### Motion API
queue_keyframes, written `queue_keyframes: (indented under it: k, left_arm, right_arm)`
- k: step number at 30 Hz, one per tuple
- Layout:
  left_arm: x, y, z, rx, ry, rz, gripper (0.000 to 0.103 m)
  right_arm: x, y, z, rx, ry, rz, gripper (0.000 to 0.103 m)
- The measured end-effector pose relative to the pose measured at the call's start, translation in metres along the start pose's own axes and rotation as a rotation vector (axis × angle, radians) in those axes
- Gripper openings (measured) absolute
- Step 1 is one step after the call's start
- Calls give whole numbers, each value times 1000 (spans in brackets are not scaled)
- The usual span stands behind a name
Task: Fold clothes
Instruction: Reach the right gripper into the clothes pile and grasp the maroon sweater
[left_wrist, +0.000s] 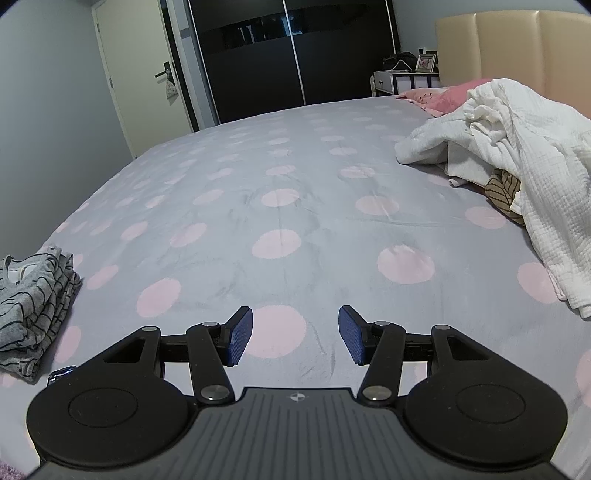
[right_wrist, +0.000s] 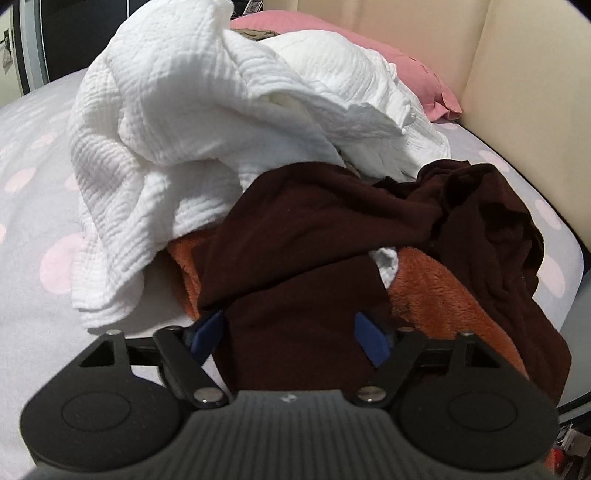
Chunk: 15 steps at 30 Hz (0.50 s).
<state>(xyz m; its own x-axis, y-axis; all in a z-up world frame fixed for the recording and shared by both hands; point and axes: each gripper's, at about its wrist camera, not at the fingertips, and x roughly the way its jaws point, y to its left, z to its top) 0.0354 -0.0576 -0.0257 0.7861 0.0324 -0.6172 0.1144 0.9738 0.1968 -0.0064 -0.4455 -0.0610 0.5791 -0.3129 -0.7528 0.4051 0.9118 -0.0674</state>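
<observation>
You are working over a grey bedspread (left_wrist: 295, 177) with pink dots, in a bedroom with a dark sliding wardrobe (left_wrist: 295, 51) and a cream headboard (left_wrist: 517, 48). Your left gripper (left_wrist: 295, 334) hangs open and empty. Your right gripper (right_wrist: 291, 338) straddles a dark maroon garment (right_wrist: 314, 236), pads apart (no visible pinch), which runs lengthwise away toward the white muslin heap (right_wrist: 177, 122). A folded striped top (left_wrist: 33, 306) lies at left.

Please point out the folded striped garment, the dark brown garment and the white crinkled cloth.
folded striped garment (left_wrist: 35, 302): left wrist view, top fold.
dark brown garment (right_wrist: 295, 258): right wrist view, middle panel.
white crinkled cloth (right_wrist: 155, 122): right wrist view, upper bulge.
</observation>
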Motion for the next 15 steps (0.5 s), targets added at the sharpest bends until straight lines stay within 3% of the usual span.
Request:
queue_keyframes:
  k: [2,4,10,15]
  left_arm:
    - [-1,0,0,0,-3,-4,50]
    - [-3,1,0,-1,-4,-11,50]
    - [-9,4,0,-5,-12,-15,50]
    - [-12,10,1,-27,-19,-8,50]
  right_arm:
    - [-3,-2,1,18,-10,11,53]
    - [-8,-5,2,37,-20,24,24]
    - [-16,3,8,17,-36,21,16]
    - [-37,20,15,-24,-120,101,13]
